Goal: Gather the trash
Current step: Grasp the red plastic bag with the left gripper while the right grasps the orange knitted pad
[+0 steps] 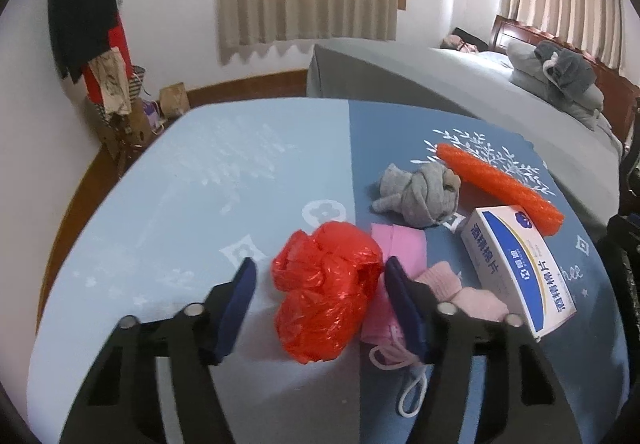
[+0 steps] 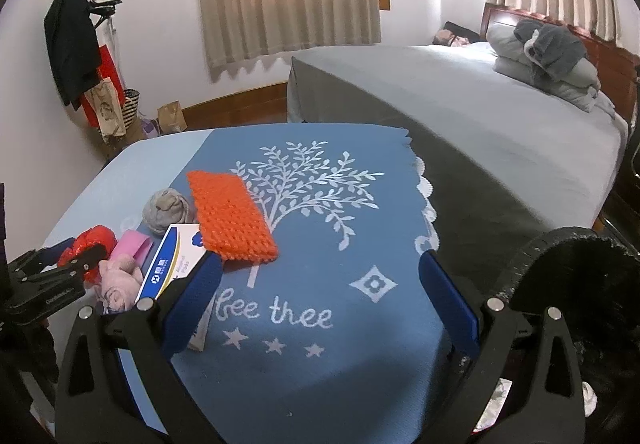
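The left gripper [image 1: 320, 284] straddles the crumpled red plastic bag [image 1: 326, 292], which lies on the desk [image 1: 180, 204] at the seam between the pale and dark halves of the blue cloth. Its jaws are part-way closed: the right pad [image 1: 402, 300] sits at the bag's edge, while the left pad [image 1: 236, 304] stands clear with cloth showing between, so nothing is gripped yet.

The step in hand looks like pinching this bag as the first piece of trash. To do it well, the gripper should be centred so both pads meet the bulk of the bag, not its loose lobe. The film is soft and springy, so a firm squeeze low on the bundle is likely needed.

Just right of the bag lie a pink mask with white loops [image 1: 388, 352] and a pink sock [image 1: 468, 292]; the right pad is close to them and could snag a loop. A straight lift would help to leave them behind.

The right gripper [image 2: 320, 292] hangs wide open over bare cloth on the near right, holding nothing. A black-lined bin [image 2: 576, 284] stands at the far right edge, the likely drop point. The white box [image 2: 176, 264], orange knitted piece [image 2: 232, 220] and grey sock [image 2: 168, 210] lie farther off.
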The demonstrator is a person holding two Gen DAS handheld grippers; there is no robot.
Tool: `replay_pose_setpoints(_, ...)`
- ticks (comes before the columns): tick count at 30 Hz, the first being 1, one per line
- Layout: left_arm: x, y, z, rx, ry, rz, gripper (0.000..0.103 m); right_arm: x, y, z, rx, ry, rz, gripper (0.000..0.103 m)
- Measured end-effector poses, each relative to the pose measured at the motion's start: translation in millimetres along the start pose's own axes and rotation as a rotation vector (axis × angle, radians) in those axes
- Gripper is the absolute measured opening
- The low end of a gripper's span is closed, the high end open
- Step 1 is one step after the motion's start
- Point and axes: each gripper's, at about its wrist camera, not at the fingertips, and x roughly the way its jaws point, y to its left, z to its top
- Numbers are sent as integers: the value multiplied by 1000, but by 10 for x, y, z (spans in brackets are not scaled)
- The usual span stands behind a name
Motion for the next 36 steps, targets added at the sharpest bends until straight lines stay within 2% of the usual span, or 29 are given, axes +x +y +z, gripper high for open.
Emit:
replay_pose_setpoints(2, 31, 13, 12, -7, 13, -23, 50, 25, 16, 15, -1, 2, 7, 96)
replay_pose_setpoints(7, 12, 34, 27, -16, 7, -37, 41, 89, 72, 45, -8, 4, 22, 96)
replay_pose_setpoints(18, -137, 83, 196, -35, -63, -28, 40, 279, 301, 200, -23, 13, 84, 95)
replay_pose_setpoints(30, -157, 62, 251, -42, -82, -22, 40, 593, 604, 171, -83, 104, 143, 66)
replay_pose_setpoints(32, -161, 61, 250, -41, -83, -23, 40, 621, 609, 158, -86, 121, 155, 52)
replay_pose_setpoints(34, -173, 43, 250, -41, -83, -24, 40, 622, 616, 162, -78, 124, 175, 47)
replay_pose_setpoints(35, -176, 37, 254, -41, -83, -26, 40, 618, 623, 170, -81, 127, 189, 39)
replay_pose_setpoints(36, -182, 31, 254, -41, -84, -26, 40, 610, 626, 178, -84, 130, 197, 36)
